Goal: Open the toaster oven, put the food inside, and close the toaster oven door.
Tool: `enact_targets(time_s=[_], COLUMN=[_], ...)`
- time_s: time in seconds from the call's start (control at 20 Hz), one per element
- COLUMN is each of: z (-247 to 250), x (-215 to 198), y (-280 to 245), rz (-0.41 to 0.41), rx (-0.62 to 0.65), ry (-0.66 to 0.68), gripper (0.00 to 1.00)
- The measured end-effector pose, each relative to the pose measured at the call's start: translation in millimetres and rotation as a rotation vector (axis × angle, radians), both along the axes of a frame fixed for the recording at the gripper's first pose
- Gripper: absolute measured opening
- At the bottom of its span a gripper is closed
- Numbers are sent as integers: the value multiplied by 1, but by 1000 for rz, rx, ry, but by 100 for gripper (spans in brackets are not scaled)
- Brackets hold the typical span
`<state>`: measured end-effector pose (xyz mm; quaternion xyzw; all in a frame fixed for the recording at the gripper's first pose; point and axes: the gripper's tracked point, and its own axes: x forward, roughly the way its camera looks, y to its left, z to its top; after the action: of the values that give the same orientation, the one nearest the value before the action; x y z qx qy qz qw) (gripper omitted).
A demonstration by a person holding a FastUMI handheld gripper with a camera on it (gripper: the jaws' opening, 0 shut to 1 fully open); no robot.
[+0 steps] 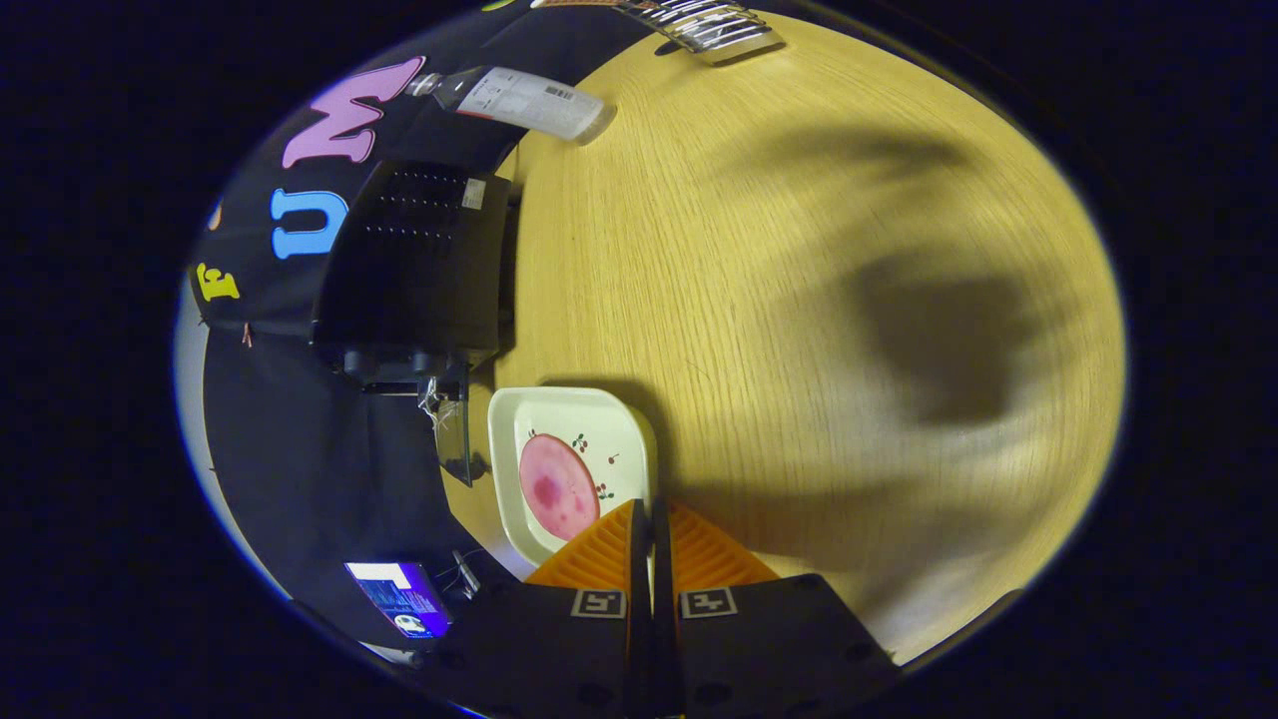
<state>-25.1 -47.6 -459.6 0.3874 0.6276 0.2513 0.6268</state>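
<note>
The toaster oven point(414, 265), a black box, sits at the table's point(799, 300) edge against the booth wall, its glass door point(454, 439) hanging open toward the plate. Just beside that door lies a square white plate point(609, 424) with a round pink slice of food point(557, 486) on it. The gripper point(649, 514) hangs over the plate's near corner, its fingers pressed together on nothing. Beyond the oven lie a plastic bottle point(524, 100) and a metal rack point(709, 28); between them and the fingers spreads bare wood.

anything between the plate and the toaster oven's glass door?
Gripper view: only bare table separates the plate from the toaster oven door. Shut gripper sits at the plate's near edge.
</note>
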Motion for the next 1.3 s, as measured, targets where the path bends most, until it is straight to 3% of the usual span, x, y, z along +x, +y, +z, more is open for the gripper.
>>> enact_targets(time_s=[0.15,0.45,1.0,1.3], z=[23,73,124,134], x=[11,8,-22,-11], y=[-7,27,150,216], rz=[-65,-193,-422,-564], rx=[22,6,-36,-35], ry=[-25,-48,-7,50], gripper=[5,5,5,5])
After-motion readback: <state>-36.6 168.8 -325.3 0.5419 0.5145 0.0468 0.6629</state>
